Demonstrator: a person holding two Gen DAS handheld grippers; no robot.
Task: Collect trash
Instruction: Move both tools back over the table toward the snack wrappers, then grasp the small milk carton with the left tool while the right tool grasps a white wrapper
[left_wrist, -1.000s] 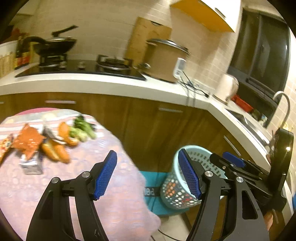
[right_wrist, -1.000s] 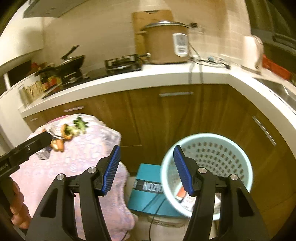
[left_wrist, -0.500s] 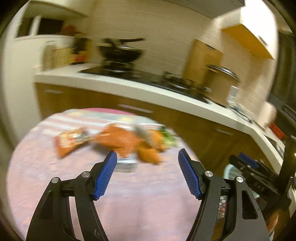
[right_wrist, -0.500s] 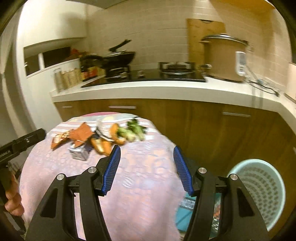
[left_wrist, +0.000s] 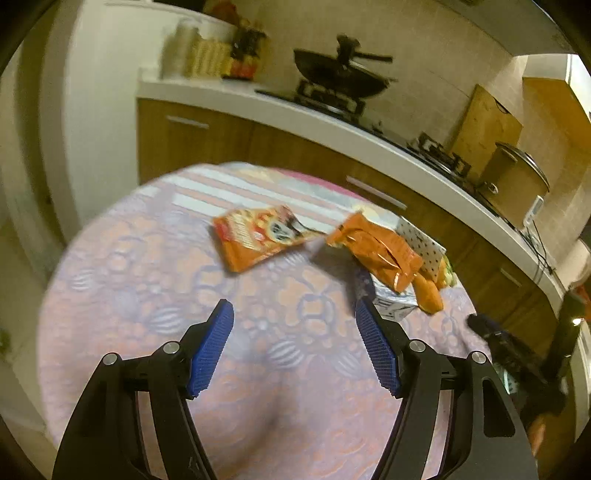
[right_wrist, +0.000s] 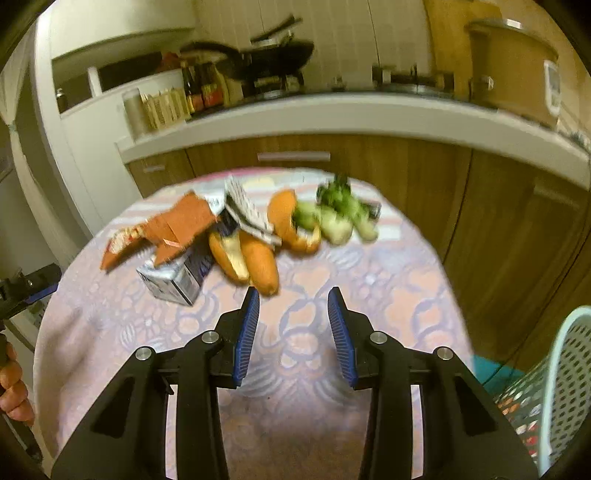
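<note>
Round table with pink-and-lilac patterned cloth (left_wrist: 155, 295), standing before a wood-fronted kitchen counter (right_wrist: 332, 114).

Left hand-held gripper (left_wrist: 295, 347): jaws wide, nothing between the blue pads, poised over bare cloth short of the litter.

Right hand-held gripper (right_wrist: 293, 332): jaws parted at a moderate gap, empty, its left pad tip just beside the nearest orange peel (right_wrist: 258, 264).

Trash, clustered at the far side of the table:
- flat orange snack packet (left_wrist: 258, 236), lying alone to the left of the heap;
- crumpled orange wrapper (left_wrist: 380, 251), lying on top of a small drink carton (right_wrist: 177, 277);
- dotted paper wrapper (right_wrist: 247, 210), behind the peels;
- further peel (right_wrist: 291, 225), curled, touching green vegetable scraps (right_wrist: 340, 214).

Pale blue perforated waste basket (right_wrist: 561, 373): on the floor to the right of the table, some litter visible inside.

Wok (left_wrist: 340, 75) on the hob, rice cooker (right_wrist: 513, 62) on the counter.
</note>
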